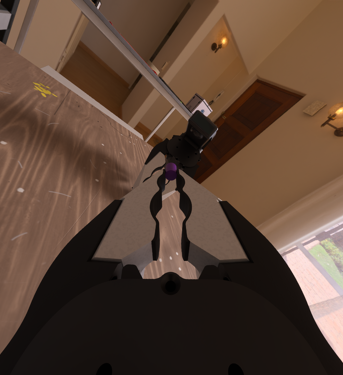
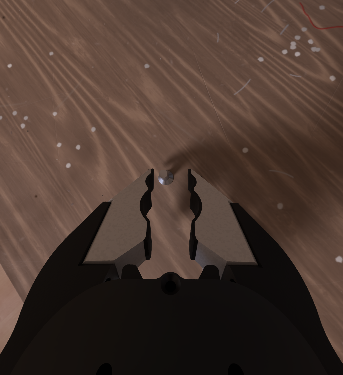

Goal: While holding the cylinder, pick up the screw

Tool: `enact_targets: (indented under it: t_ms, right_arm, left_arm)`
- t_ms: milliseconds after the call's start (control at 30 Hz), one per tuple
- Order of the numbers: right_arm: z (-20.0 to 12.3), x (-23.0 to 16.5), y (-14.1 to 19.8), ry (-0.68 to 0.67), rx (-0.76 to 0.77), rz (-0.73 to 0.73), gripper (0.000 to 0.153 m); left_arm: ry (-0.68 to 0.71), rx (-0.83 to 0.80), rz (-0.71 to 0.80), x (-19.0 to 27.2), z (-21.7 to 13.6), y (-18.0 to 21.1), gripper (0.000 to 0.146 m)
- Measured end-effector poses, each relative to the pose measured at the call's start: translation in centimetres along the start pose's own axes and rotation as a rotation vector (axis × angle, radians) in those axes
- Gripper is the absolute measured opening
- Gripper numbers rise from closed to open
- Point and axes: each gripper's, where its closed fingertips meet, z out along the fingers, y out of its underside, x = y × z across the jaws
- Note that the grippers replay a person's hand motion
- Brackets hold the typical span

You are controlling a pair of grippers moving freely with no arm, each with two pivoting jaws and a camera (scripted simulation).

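My left gripper [image 1: 170, 177] is shut on a small purple cylinder [image 1: 170, 172], which it holds at its fingertips above the wooden table [image 1: 44, 162]. Just beyond the cylinder, the body of the right gripper [image 1: 187, 150] points down at the table. In the right wrist view, my right gripper [image 2: 170, 171] is open and looks straight down on the table [image 2: 85, 81]. A small silver screw [image 2: 165, 177] stands on its head between the fingertips. It is close to the left finger [image 2: 149, 178] and well apart from the right one.
White paint specks and scratches cover the table. There is a yellow paint mark [image 1: 43, 89] at the far left and a red line [image 2: 317, 22] at the top right. The table edge [image 2: 2, 253] runs at the lower left. A white shelf [image 1: 138, 58] and box stand beyond the table.
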Motion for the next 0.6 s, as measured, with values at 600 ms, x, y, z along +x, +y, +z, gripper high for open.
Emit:
enact_targets:
  t_ms: [600]
  right_arm:
    - [0.6,0.0,0.2,0.054,-0.026,0.113,0.010]
  left_arm:
    - [0.015,0.008,-0.047,-0.5,0.0,0.2,0.009]
